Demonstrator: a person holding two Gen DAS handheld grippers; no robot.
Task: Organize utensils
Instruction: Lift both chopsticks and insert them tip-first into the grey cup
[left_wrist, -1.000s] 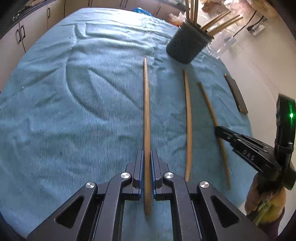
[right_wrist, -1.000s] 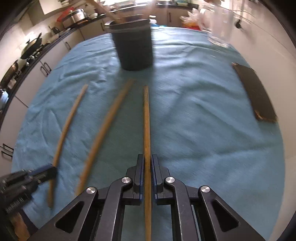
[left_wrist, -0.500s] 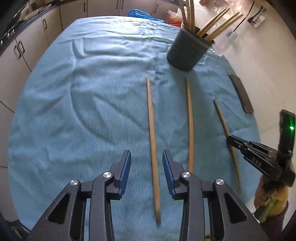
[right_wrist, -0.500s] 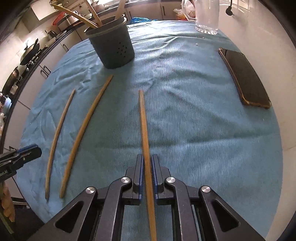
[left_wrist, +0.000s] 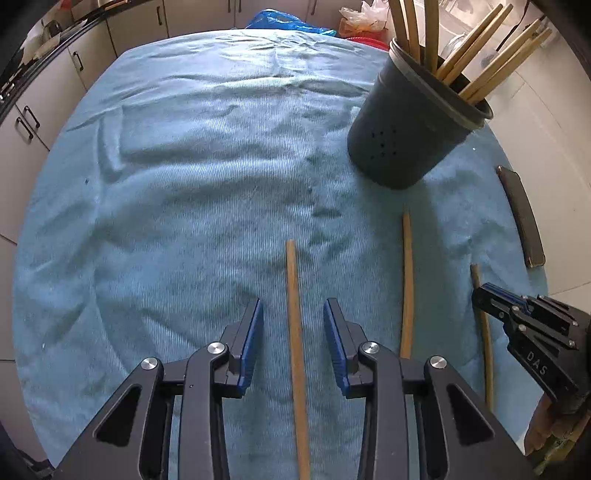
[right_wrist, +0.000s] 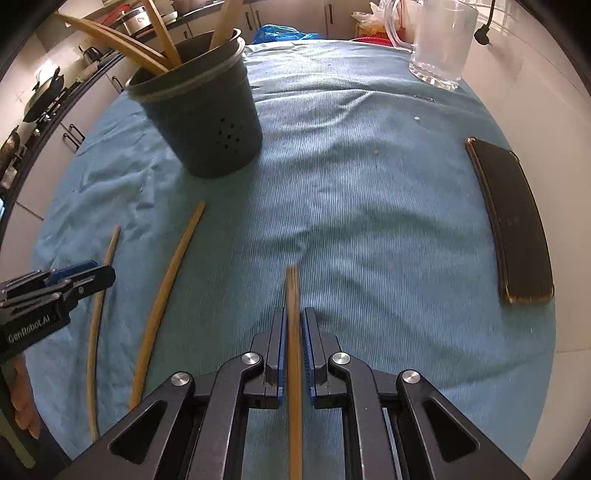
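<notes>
left claw (left_wrist: 293, 341): jaws standing apart, a stick (left_wrist: 295, 332) lying loose between them on the cloth (left_wrist: 166, 221).
right claw (right_wrist: 293, 349): clamping a second stick (right_wrist: 293, 332).
step: likely sorting sticks.
next: probably lifting toward the cup (right_wrist: 207, 122), tipping upright.

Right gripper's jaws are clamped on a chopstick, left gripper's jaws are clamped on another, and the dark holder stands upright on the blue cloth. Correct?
One error: the left gripper grips nothing. In the left wrist view its jaws stand apart, the chopstick lying untouched between them. The right gripper does clamp its chopstick, and the dark holder stands on the blue cloth.
</notes>
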